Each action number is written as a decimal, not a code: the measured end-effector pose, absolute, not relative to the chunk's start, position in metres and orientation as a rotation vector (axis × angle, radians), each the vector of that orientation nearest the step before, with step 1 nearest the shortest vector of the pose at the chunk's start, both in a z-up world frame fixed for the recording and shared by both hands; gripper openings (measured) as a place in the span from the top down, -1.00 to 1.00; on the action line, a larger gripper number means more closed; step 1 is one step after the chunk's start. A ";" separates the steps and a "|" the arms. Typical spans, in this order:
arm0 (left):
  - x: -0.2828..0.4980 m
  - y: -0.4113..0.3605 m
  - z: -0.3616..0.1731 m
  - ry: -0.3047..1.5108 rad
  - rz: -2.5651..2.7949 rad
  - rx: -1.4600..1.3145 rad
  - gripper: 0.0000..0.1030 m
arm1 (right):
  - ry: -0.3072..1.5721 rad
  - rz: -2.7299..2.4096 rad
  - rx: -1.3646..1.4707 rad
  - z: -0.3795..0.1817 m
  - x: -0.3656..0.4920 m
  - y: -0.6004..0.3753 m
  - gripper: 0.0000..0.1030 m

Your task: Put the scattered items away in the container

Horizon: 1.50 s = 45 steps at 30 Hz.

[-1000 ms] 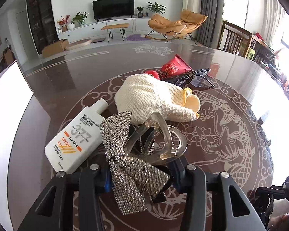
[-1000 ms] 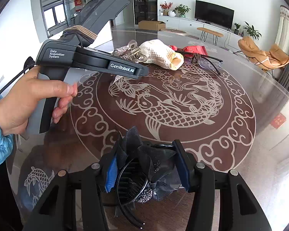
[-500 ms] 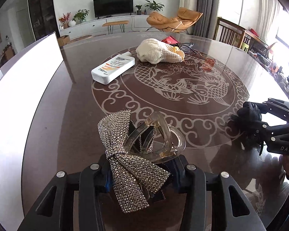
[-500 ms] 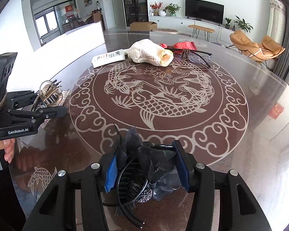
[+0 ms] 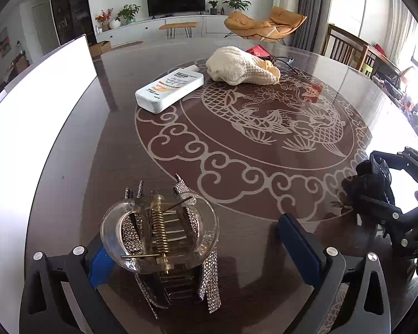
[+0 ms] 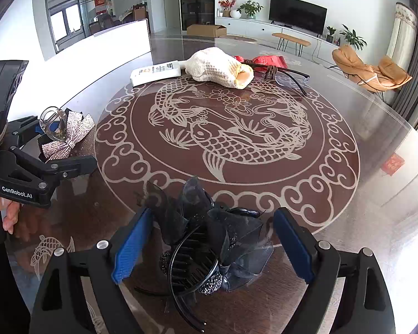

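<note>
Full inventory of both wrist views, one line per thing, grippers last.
Clear plastic claw clip with rhinestone bow: 1, clear/silver, table near edge, between left jaws.
Black mesh-bow claw clip: 1, black, table near edge, between right jaws.
White sunscreen bottle: 1, white/orange, far side, lying flat.
Cream waffle-knit pouch: 1, cream, beside bottle.
Black-framed glasses: 1, behind pouch.
Red packet: 1, behind pouch.
Round dark table with fish inlay: 1, brown.
Left gripper: black, blue pads, jaws opening.
Right gripper: same, jaws opening.
</note>
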<state>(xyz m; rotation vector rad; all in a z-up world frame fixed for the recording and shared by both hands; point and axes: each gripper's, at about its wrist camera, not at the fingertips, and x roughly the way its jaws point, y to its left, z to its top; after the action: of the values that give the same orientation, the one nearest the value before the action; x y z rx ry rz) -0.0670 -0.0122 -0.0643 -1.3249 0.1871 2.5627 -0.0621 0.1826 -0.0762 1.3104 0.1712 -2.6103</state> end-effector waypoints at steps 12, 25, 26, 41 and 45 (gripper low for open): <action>-0.069 -0.011 -0.063 0.186 2.574 -1.326 -1.00 | 0.171 -2.611 1.311 -0.076 -0.062 0.183 -0.72; -0.068 -0.012 -0.064 0.186 2.576 -1.323 -1.00 | 0.171 -2.611 1.311 -0.076 -0.062 0.183 -0.72; -0.068 -0.012 -0.064 0.186 2.576 -1.323 -1.00 | 0.171 -2.611 1.311 -0.076 -0.062 0.183 -0.72; -0.068 -0.011 -0.064 0.185 2.576 -1.323 -1.00 | 0.171 -2.612 1.311 -0.076 -0.062 0.183 -0.72; -0.068 -0.012 -0.064 0.185 2.576 -1.323 -1.00 | 0.171 -2.612 1.311 -0.076 -0.062 0.183 -0.72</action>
<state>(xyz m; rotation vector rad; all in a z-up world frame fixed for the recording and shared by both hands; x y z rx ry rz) -0.0682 -0.0115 -0.0636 -1.3232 0.1853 2.5758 -0.0619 0.1828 -0.0764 1.3106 0.1712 -2.6116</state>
